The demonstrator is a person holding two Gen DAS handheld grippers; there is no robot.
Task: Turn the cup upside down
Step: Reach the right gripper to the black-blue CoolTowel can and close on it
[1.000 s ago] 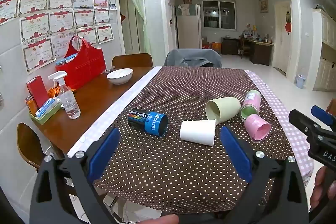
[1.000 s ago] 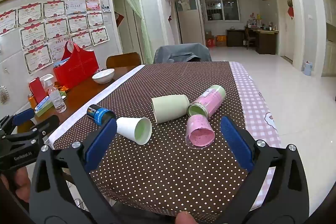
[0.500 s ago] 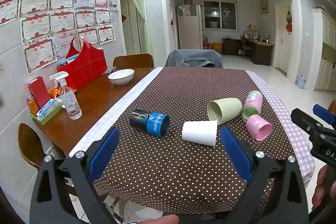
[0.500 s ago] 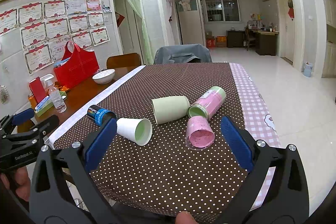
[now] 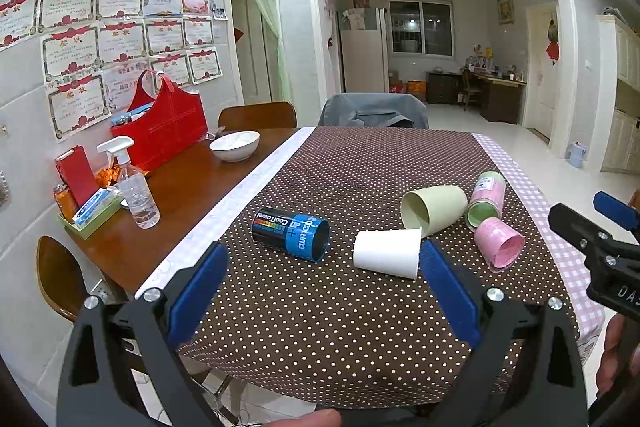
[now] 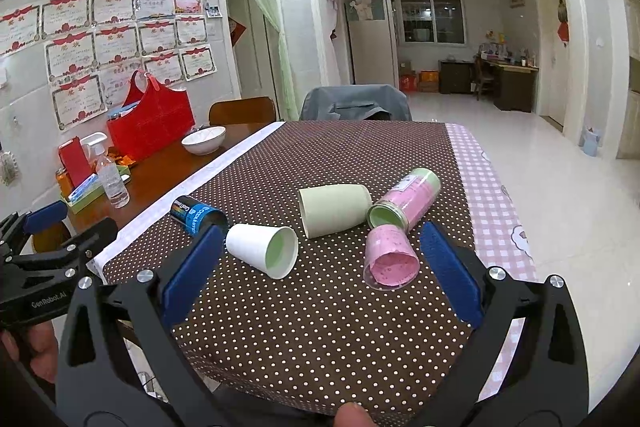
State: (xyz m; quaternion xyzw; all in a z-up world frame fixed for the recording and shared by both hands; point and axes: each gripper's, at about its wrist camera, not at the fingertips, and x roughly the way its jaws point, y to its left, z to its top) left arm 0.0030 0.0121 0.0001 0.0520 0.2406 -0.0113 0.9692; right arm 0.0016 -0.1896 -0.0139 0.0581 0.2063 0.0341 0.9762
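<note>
Several cups lie on their sides on the brown dotted tablecloth [image 5: 352, 171]: a white paper cup [image 5: 386, 253] [image 6: 262, 249], a pale green cup [image 5: 434, 205] [image 6: 334, 209], a pink cup [image 5: 499, 245] [image 6: 390, 258], a pink-and-green canister [image 5: 486, 201] [image 6: 404, 197] and a black-and-blue can [image 5: 291, 233] [image 6: 198, 217]. My left gripper [image 5: 324, 271] is open and empty, short of the can and white cup. My right gripper [image 6: 320, 259] is open and empty, short of the white and pink cups.
On the bare wood at the left stand a white bowl [image 5: 235, 145], a red bag [image 5: 160, 123], a spray bottle [image 5: 134, 185] and a tray of small items [image 5: 86, 211]. Chairs [image 5: 374, 111] stand at the far end. The table edge is just below both grippers.
The left gripper has edged forward toward the cups and drifted slightly. The right gripper has barely moved. No cup has moved.
</note>
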